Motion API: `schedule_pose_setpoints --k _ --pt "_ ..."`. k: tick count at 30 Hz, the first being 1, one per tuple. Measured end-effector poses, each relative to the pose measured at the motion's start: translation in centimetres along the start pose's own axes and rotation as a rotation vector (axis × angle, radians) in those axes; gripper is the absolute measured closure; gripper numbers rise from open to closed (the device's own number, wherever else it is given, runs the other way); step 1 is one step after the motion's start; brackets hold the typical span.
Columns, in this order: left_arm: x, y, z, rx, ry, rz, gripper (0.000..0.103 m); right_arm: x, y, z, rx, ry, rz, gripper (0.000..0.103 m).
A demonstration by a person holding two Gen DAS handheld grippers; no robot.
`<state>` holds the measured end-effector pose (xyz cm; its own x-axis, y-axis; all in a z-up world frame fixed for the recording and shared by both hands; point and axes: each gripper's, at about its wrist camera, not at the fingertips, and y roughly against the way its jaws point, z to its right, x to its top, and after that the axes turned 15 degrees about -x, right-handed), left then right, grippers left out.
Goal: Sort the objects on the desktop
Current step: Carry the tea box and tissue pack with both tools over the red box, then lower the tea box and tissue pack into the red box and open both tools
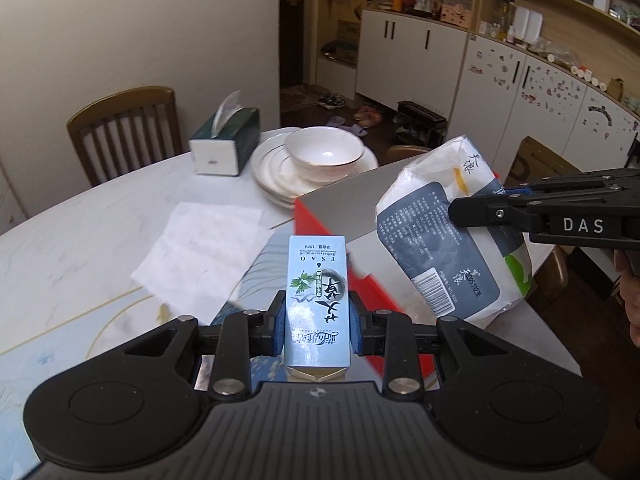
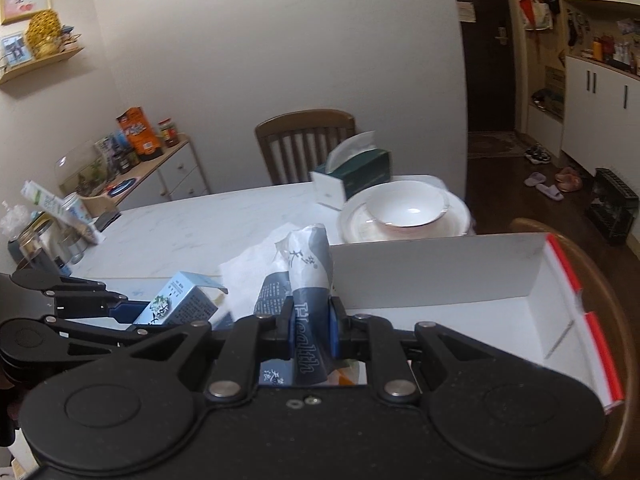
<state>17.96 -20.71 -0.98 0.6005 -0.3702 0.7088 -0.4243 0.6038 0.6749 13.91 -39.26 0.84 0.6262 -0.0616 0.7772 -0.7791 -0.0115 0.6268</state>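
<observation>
My left gripper (image 1: 317,322) is shut on a small pale-blue carton (image 1: 318,280) printed with leaves and black characters, held above the table beside the red-edged white box (image 1: 348,200). The right wrist view shows that carton (image 2: 176,304) at lower left with the left gripper (image 2: 132,310) on it. My right gripper (image 2: 311,322) is shut on a white and grey-blue tissue pack (image 2: 310,276), pinching its folded end in front of the open box (image 2: 440,268). The pack (image 1: 444,232) hangs over the box's near corner in the left wrist view, with the right gripper's fingers (image 1: 480,212) on its right side.
Stacked white plates (image 1: 276,176) with a bowl (image 1: 324,152) stand behind the box, next to a green tissue box (image 1: 226,142). A white paper sheet (image 1: 204,248) lies on the marble table (image 1: 80,232). Wooden chairs (image 1: 124,128) ring the table. Jars and cartons (image 2: 52,220) crowd the far left.
</observation>
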Motion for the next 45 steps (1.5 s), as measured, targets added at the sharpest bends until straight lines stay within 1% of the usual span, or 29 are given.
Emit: schedule_pose_setpoints --k 7,13,19,32,38,45 --pt "2.1 -2.5 1.5 -0.02 -0.043 -0.013 0.074 0.2 -0.5 3.2 -0.045 -0.021 0.001 0.088" --pt "3.5 -4.5 2.6 -0.03 -0.085 -0.035 0.074 0.2 -1.3 5.1 -0.085 -0.026 -0.005 0.088" --pt "4.5 -6.9 3.3 -0.038 -0.097 -0.066 0.074 0.2 -2.3 7.0 -0.116 -0.027 -0.018 0.088" --pt "6.1 -12.1 5.4 -0.052 -0.165 -0.142 0.074 0.3 -6.0 9.8 -0.153 -0.025 -0.09 0.088" --pt "6.1 -14.5 4.8 -0.054 -0.15 -0.195 0.074 0.2 -7.9 10.5 -0.156 -0.024 -0.129 0.088" --pt "5.9 -17.0 4.2 -0.036 -0.145 -0.257 0.074 0.1 -10.1 11.0 -0.156 -0.047 -0.177 0.088"
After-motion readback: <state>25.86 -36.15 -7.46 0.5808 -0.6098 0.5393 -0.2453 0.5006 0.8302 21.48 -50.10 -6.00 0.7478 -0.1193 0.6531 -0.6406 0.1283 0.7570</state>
